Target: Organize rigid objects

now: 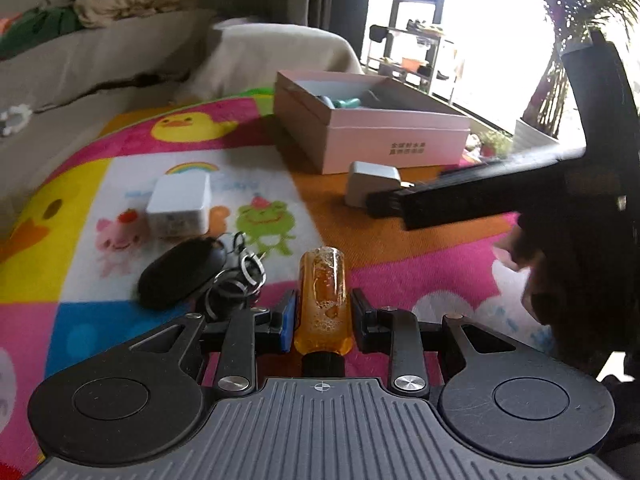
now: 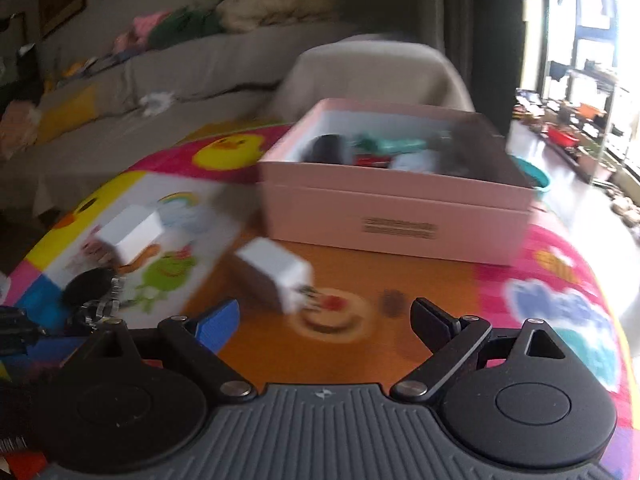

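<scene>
the left tool (image 1: 323, 312) grips an amber bottle (image 1: 323, 300) upright between its narrow fingers.

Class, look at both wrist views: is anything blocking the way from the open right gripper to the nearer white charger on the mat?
Nothing visible does. The right gripper is open and empty, and the white charger lies just ahead of it on bare mat.

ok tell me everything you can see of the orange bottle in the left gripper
The orange bottle is a small clear cylinder, plastic by the look, holding amber liquid with bubbles. Its black cap points back toward the camera, its rounded base forward. It lies lengthwise between the left hand-held gripper fingers, blue pad against one side, black pad beside the other, above the cartoon mat.
</scene>
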`<state>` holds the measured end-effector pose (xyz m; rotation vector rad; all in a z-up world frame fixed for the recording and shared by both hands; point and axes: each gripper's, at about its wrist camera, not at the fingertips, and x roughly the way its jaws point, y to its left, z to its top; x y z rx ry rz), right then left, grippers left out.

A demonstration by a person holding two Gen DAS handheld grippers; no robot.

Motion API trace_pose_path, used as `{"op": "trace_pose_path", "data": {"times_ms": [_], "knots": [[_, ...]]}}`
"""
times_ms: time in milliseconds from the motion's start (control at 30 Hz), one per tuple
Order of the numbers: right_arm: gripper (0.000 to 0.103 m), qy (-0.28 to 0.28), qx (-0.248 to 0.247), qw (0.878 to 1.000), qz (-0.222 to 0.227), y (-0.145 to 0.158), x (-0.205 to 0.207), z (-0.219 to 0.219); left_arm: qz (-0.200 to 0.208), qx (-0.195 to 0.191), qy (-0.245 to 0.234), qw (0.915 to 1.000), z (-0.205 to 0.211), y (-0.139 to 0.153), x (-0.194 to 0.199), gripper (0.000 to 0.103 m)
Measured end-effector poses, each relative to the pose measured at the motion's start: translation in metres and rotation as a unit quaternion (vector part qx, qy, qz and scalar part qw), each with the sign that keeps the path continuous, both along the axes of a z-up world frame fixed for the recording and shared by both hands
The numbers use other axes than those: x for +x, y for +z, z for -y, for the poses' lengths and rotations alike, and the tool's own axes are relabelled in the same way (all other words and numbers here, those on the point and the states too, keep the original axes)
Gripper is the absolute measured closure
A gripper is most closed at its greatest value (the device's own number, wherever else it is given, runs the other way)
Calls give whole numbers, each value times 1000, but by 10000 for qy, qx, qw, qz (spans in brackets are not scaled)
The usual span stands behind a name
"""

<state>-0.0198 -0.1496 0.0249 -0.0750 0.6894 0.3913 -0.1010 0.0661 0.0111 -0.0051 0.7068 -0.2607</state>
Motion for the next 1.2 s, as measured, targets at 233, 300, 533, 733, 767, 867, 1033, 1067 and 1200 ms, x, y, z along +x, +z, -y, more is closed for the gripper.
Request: {"op": "trace_pose_path", "data": {"times_ms": [233, 300, 533, 733, 767, 867, 1033, 1067, 1200], "knots": [[10, 1573, 277, 9863, -406, 26, -2, -70, 50, 14, -149, 9999, -6, 0, -12, 71], [13, 1919, 302, 9780, -758, 24, 4, -91, 63, -17, -171, 9998, -8, 0, -14, 71], [64, 2326, -429, 9692, -682, 11, 7, -137, 71, -145, -222, 9996, -15, 0, -15, 71], [76, 1843, -890, 9782, -352, 9, 6, -90, 78, -171, -216, 9996, -13, -2, -13, 70], [78, 1728, -906, 9802, -329, 10, 6, -80, 75, -177, -212, 9996, -13, -2, -13, 70], [82, 1370, -1099, 9844, -123, 9, 3, -51, 65, -196, -199, 9996, -13, -2, -11, 70], [82, 886, -1247, 9882, 11, 4, 2, -8, 32, -303, -85, 9995, -12, -3, -4, 70], [82, 790, -1272, 9887, 41, 3, 2, -3, 32, -315, -50, 9995, -12, -2, -1, 70], [71, 557, -1041, 9930, 85, 14, -1, 10, 13, -298, 149, 9994, -7, -1, 14, 70]]}}
